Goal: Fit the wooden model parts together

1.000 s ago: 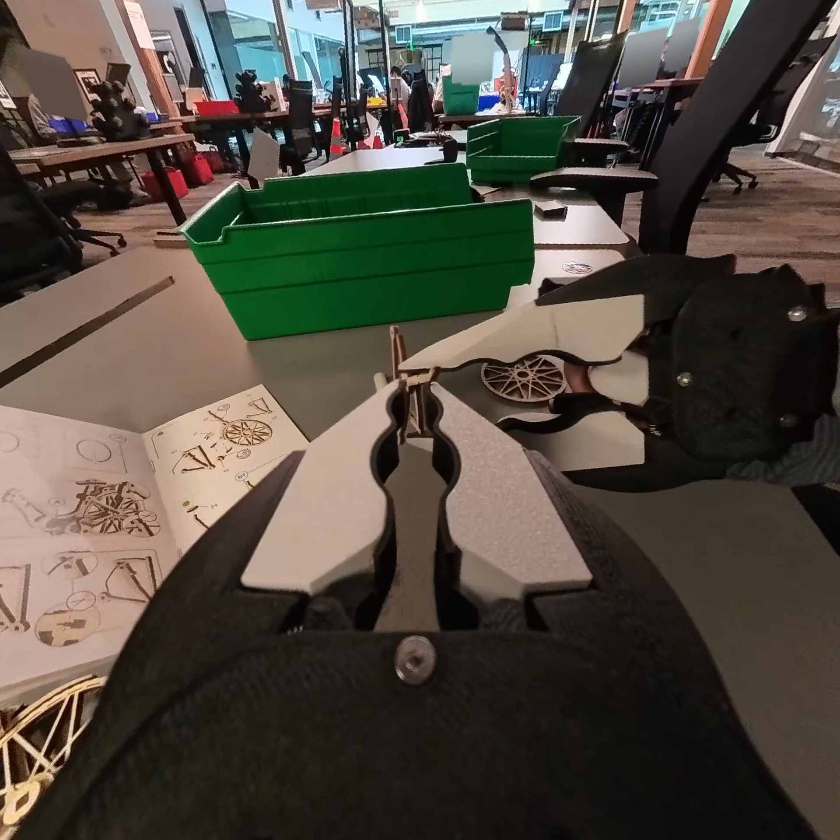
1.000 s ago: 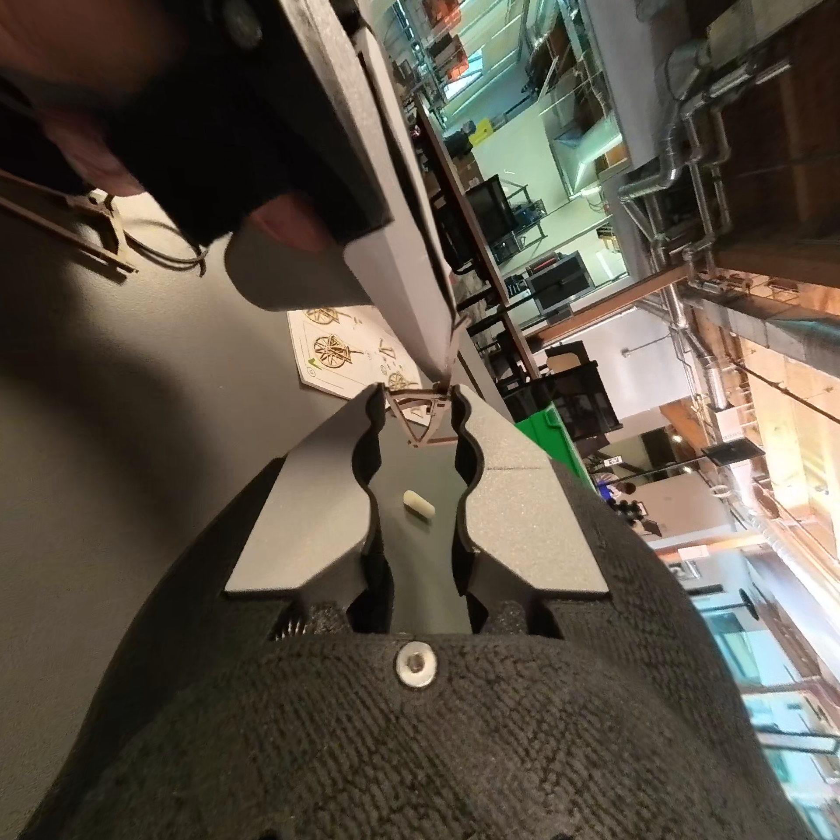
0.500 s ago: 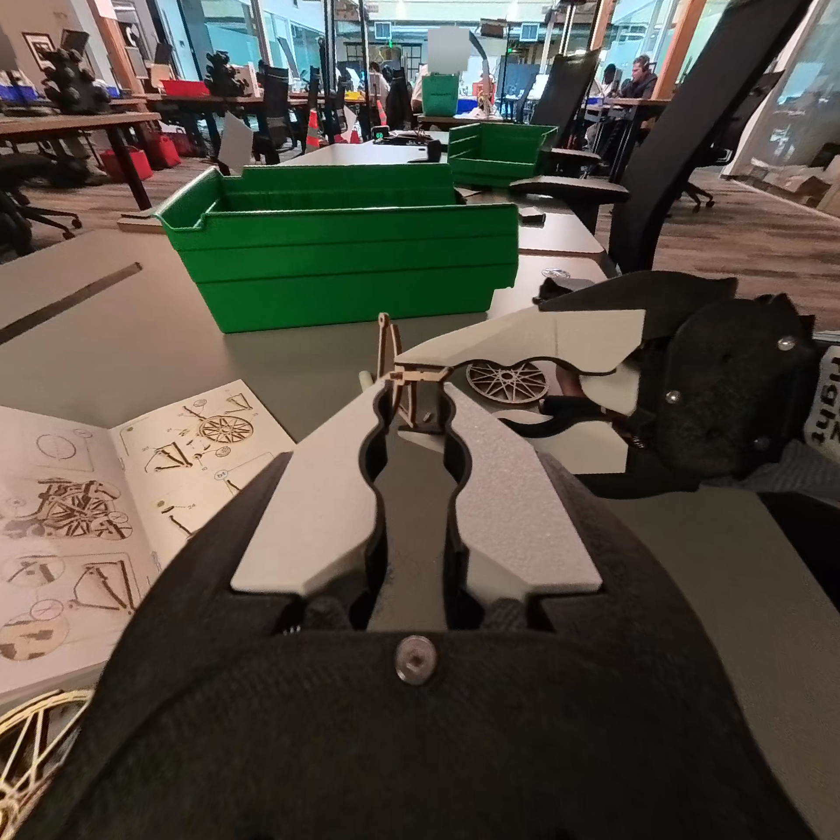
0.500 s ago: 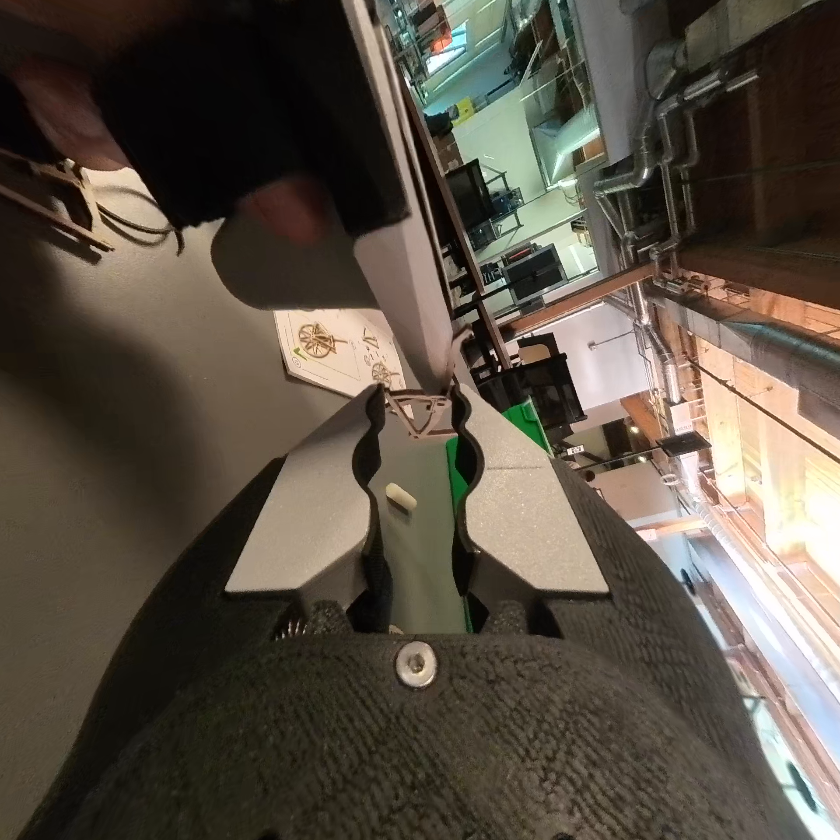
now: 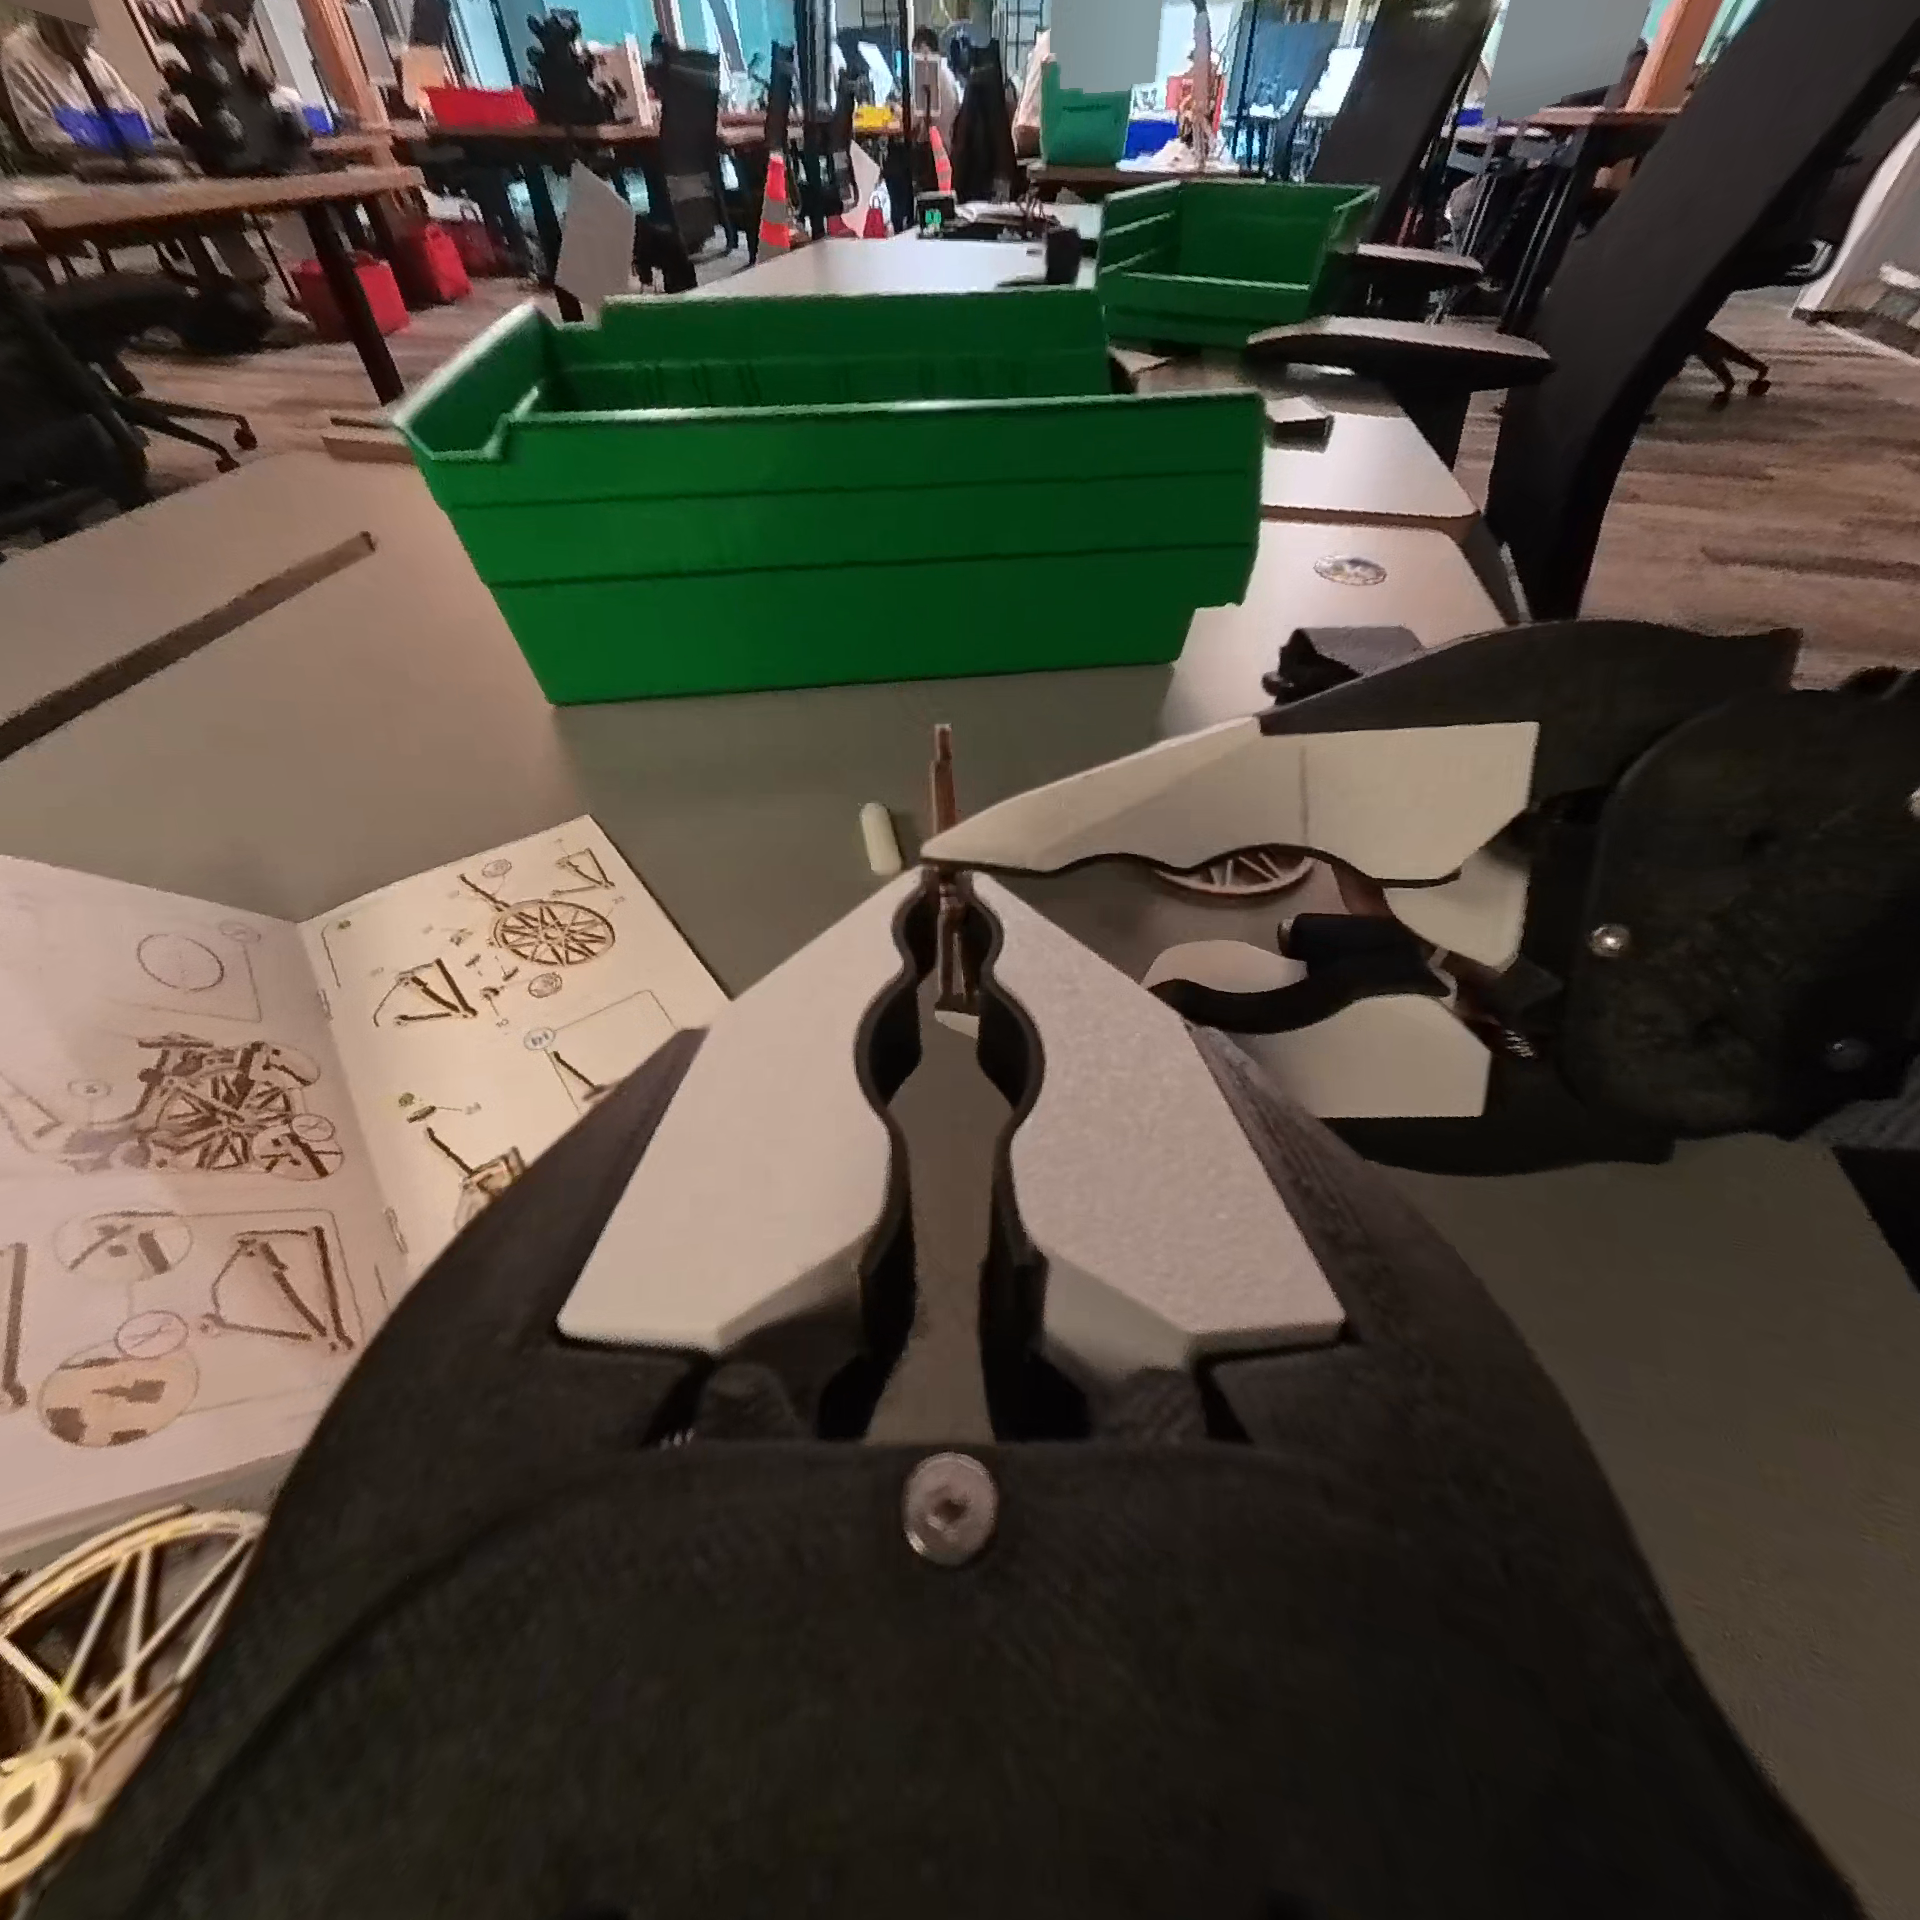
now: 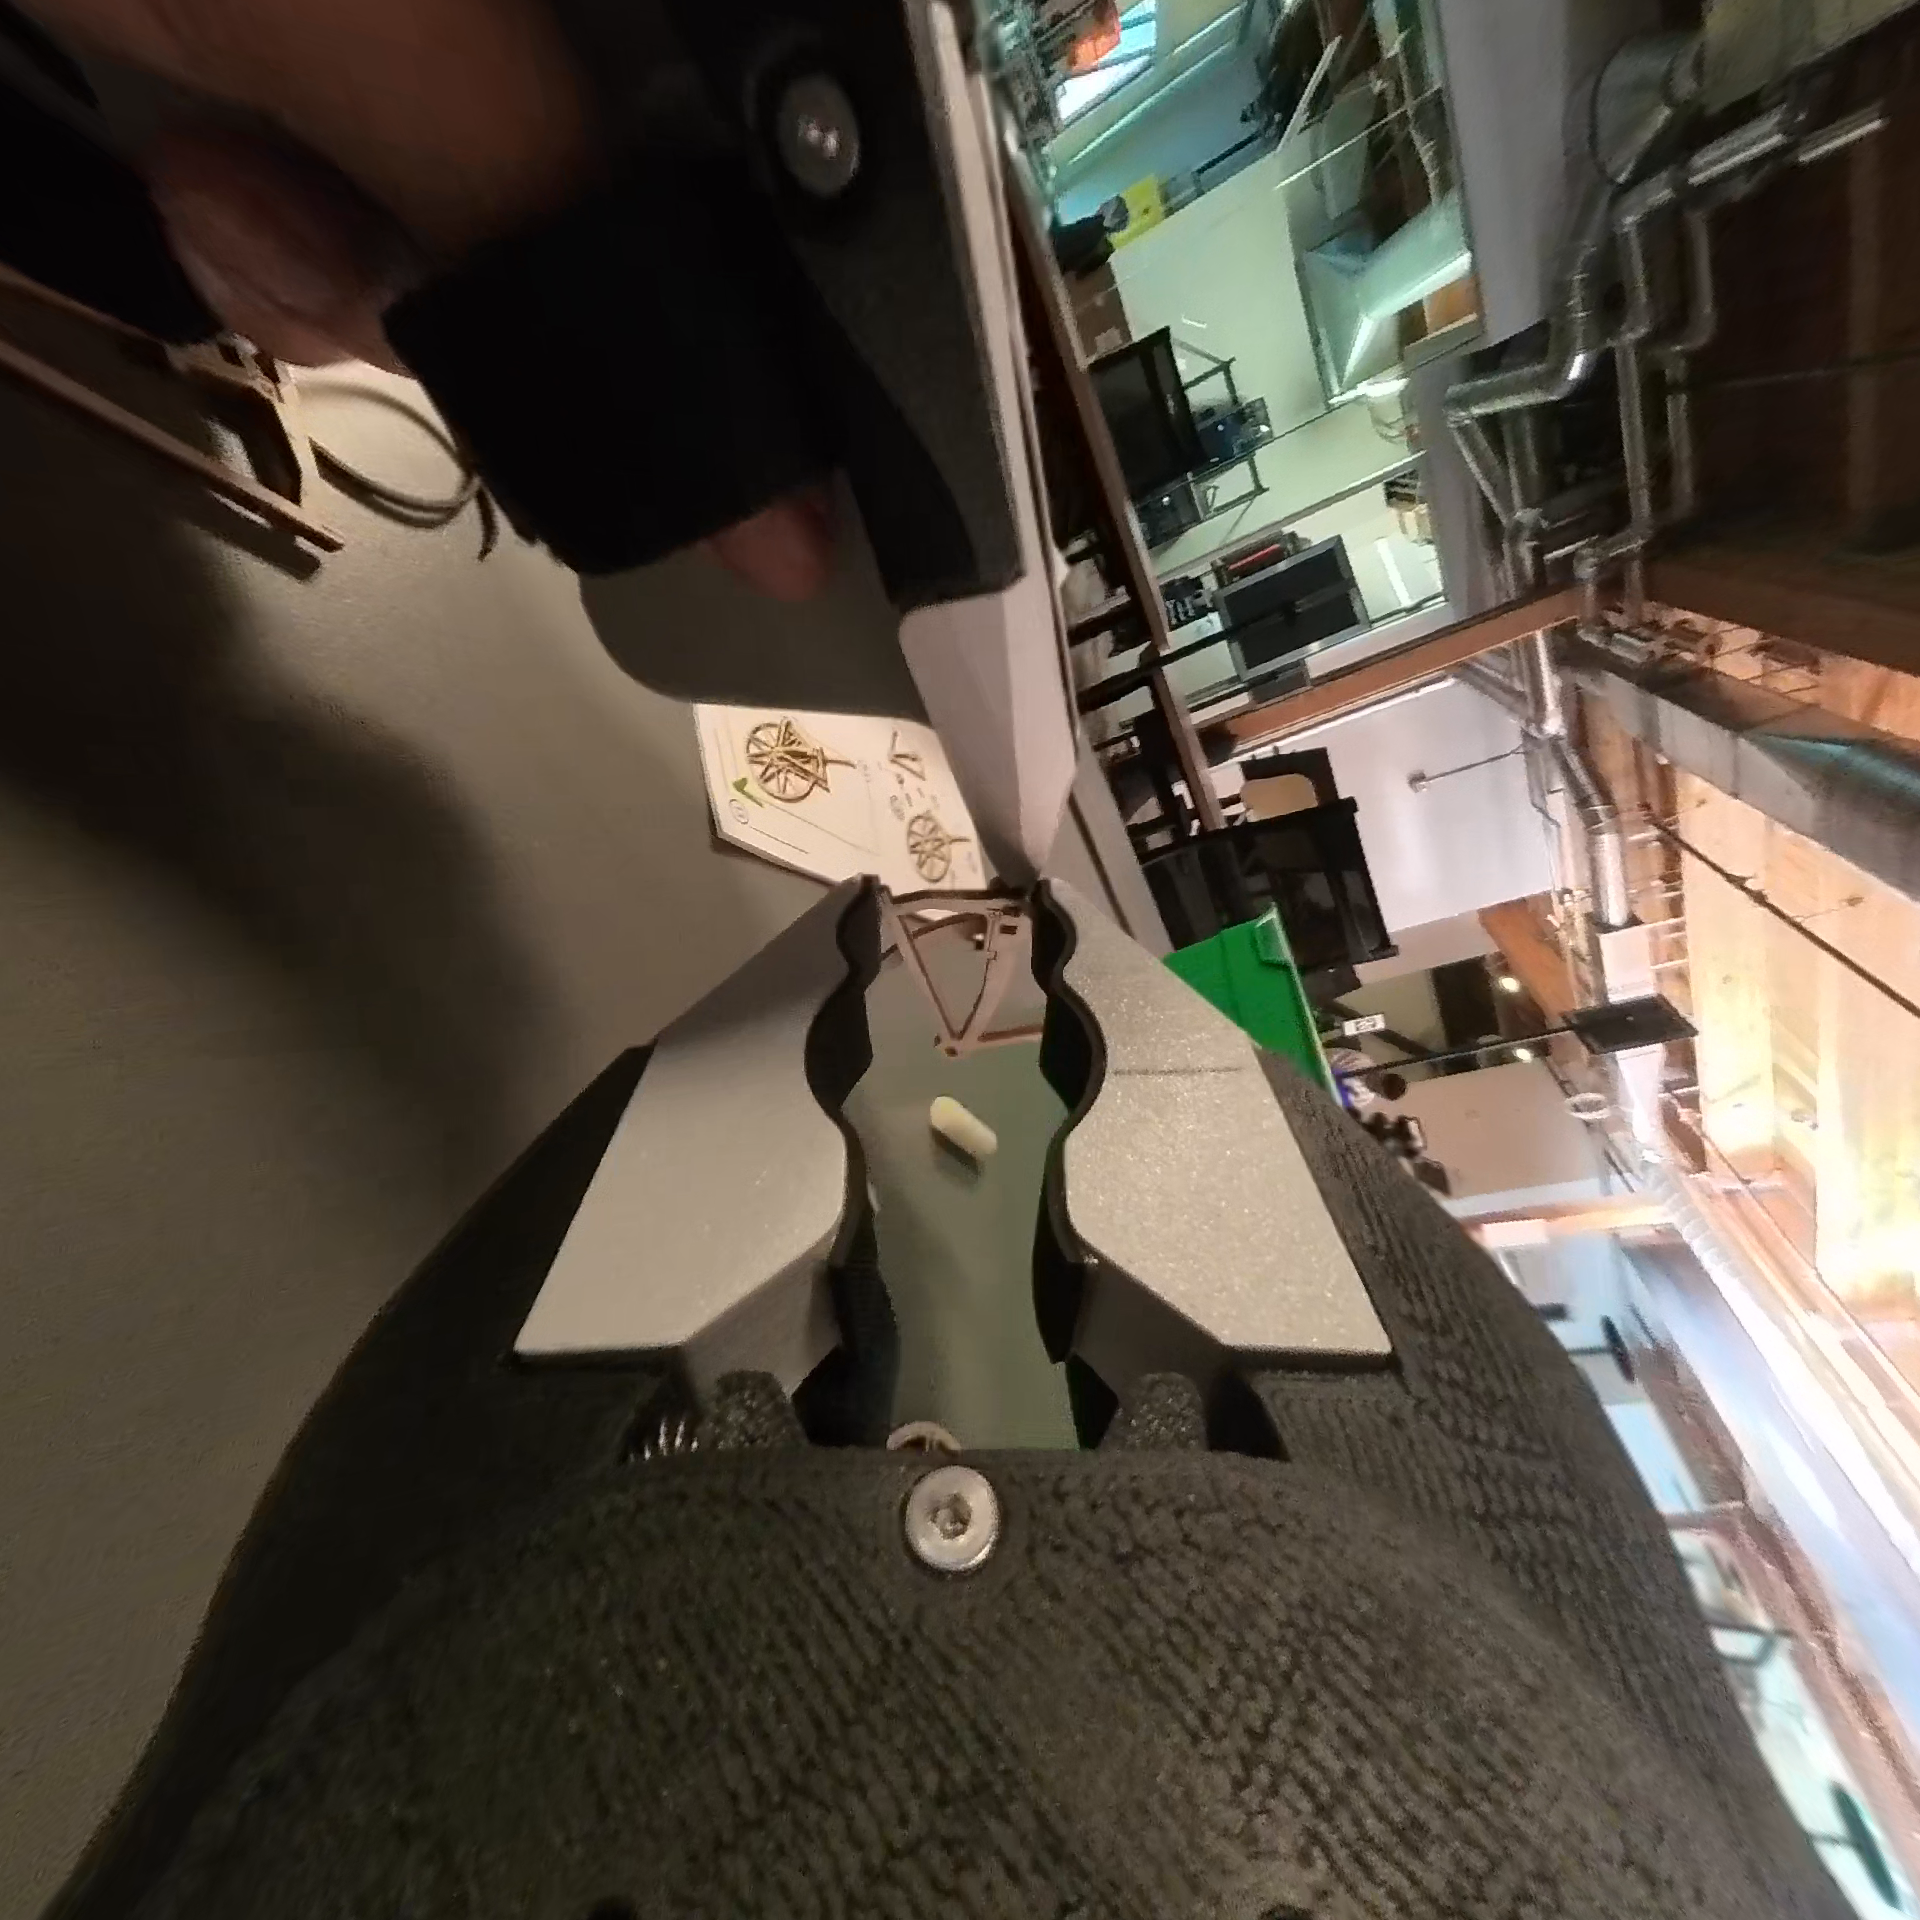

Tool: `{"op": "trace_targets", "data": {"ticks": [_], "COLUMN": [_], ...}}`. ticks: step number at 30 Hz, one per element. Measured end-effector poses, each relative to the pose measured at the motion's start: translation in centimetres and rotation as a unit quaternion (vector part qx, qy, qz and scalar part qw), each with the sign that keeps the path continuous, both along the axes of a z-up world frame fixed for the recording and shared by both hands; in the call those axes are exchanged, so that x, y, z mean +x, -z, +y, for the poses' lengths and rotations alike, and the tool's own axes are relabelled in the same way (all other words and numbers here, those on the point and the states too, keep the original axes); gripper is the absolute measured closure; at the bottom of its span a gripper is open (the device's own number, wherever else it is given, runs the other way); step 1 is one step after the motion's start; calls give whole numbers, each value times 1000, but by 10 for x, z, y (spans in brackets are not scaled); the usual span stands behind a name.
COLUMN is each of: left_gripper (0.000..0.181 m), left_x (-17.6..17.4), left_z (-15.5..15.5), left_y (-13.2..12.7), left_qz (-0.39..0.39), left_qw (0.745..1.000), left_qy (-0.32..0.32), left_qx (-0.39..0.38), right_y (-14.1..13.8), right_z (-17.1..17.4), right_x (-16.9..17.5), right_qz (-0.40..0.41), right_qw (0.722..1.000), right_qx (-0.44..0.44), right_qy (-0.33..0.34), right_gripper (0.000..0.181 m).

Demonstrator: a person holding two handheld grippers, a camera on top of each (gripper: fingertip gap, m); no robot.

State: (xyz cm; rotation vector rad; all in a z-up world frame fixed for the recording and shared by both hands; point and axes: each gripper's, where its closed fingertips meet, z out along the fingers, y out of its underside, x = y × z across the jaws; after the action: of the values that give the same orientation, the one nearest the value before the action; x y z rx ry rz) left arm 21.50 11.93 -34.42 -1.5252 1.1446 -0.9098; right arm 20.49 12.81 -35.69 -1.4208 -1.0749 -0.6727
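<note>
A small triangular wooden frame piece [image 6: 920, 977] is clamped across its width between the fingertips of my right gripper [image 6: 953, 885]. In the left wrist view the same piece [image 5: 942, 790] stands edge-on and upright. My left gripper [image 5: 948, 883] is shut on it just above the grey table [image 5: 623, 758]. The right gripper's upper finger [image 5: 1195, 800] comes in from the right and its tip touches the piece. In the right wrist view a left finger [image 6: 987, 748] reaches down from the upper left to the frame's top corner.
A small white peg [image 5: 878, 840] lies on the table behind the piece and also shows in the right wrist view [image 6: 964, 1124]. A spoked wooden wheel [image 5: 1236, 873] lies under the right gripper. An open instruction booklet [image 5: 260, 1091], a green bin [image 5: 831, 520], another wheel [image 5: 73, 1662] and a black chair [image 5: 1662, 312] surround the spot. Both grippers' tips are close together, under 4 cm apart.
Both grippers keep their hold. The piece has turned more edge-on in the left wrist view. In the right wrist view the frame shows larger and reaches farther back between the fingers.
</note>
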Motion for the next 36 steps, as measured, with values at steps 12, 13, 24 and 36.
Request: {"op": "trace_targets", "data": {"ticks": [12, 13, 24, 36], "left_gripper": [179, 179, 180, 180], "left_x": [-1, -1, -39, -17], "left_z": [2, 2, 50, 7], "left_y": [9, 9, 6, -10], "left_qz": [27, 28, -34, -23], "left_qw": [999, 999, 987, 984], "left_qy": [-17, -17, -97, 28], "left_qx": [-21, -19, -126, -172], "right_y": [7, 7, -10, -57], "right_z": [1, 0, -8, -27], "right_x": [-1, -1, 7, 16], "right_qz": [2, 5, 86, 257], "right_qw": [1000, 1000, 996, 960], "right_qx": [-24, -25, -8, 57], "right_qy": [2, 1, -10, -100], "right_gripper": [155, 155, 155, 154]}}
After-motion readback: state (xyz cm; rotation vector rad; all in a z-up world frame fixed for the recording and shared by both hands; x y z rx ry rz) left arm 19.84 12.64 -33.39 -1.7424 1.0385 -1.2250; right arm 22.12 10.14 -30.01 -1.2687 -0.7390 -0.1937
